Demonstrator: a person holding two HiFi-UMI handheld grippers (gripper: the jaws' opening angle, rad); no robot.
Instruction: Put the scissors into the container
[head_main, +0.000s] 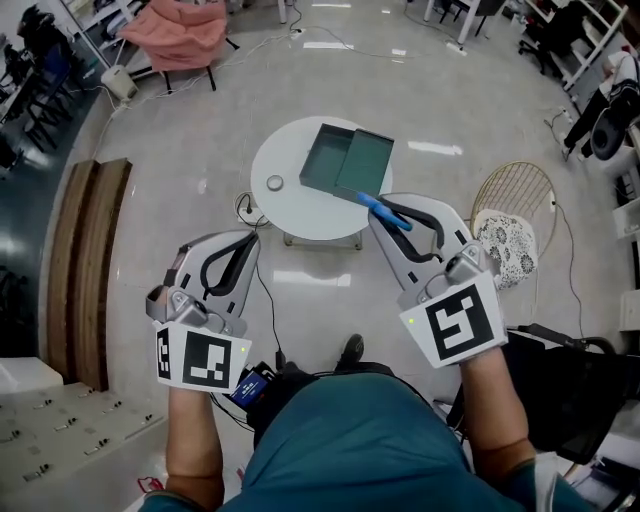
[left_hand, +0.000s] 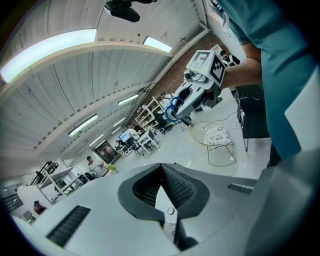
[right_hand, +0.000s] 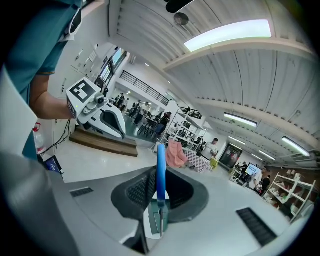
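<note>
The green container (head_main: 322, 152) lies open on the round white table (head_main: 290, 215), its lid (head_main: 366, 163) beside it. My right gripper (head_main: 390, 212) hangs over the table's near right edge, shut on the blue-handled scissors (head_main: 380, 206). In the right gripper view the scissors (right_hand: 160, 165) stand edge-on between the pads, blue handle pointing out past the tips, metal blade toward the camera; the gripper (right_hand: 160, 197) clamps them. My left gripper (head_main: 251, 240) hovers left of the table, jaws together and empty; its tips (left_hand: 161, 167) meet. The left gripper view also catches the right gripper (left_hand: 186, 104) and scissors (left_hand: 173, 106).
A small round object (head_main: 275, 183) sits at the table's left side. A gold wire chair (head_main: 512, 215) with a patterned cushion stands right of the table. A wooden bench (head_main: 90, 260) runs along the left, and cables trail on the floor under the table.
</note>
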